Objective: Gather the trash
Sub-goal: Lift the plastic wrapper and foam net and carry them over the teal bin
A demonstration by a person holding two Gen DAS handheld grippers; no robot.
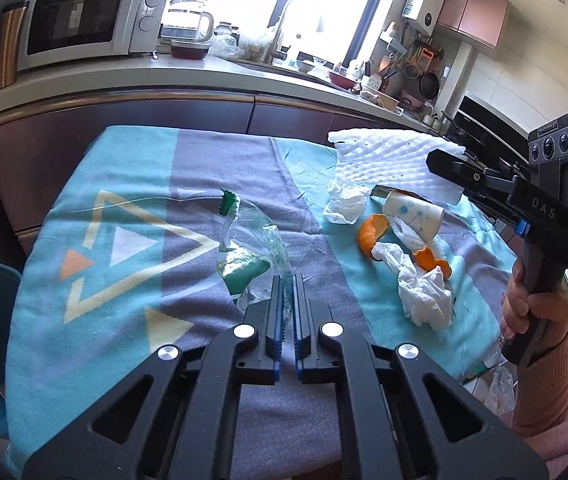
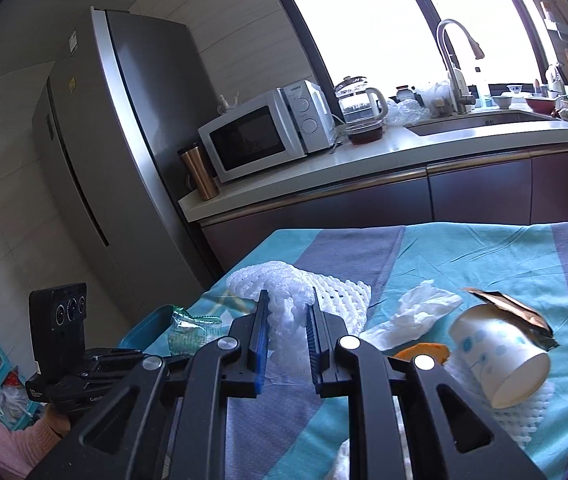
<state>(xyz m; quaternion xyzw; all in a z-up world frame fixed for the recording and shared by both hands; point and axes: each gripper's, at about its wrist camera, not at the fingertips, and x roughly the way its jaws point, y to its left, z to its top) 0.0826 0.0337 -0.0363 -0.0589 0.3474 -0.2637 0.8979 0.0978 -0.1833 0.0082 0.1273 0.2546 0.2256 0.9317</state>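
left tool (image 1: 287, 280) clamped on clear plastic wrapper (image 1: 252, 248) | right tool (image 2: 287, 300) pinching white foam net (image 2: 284, 284) | tabletop (image 1: 132, 184): striped blue cloth, tissues (image 1: 423, 288), peel (image 1: 371, 232), paper cup (image 2: 499, 360) | kitchen: microwave (image 2: 268, 128), fridge (image 2: 124, 140), sink (image 2: 483, 120)

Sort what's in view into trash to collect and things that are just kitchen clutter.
Trash:
- clear green wrapper, pinched by left gripper
- white foam net, pinched by right gripper
- crumpled tissues
- orange peel
- paper cup

Just lying about:
- microwave
- glass kettle
- copper tumbler
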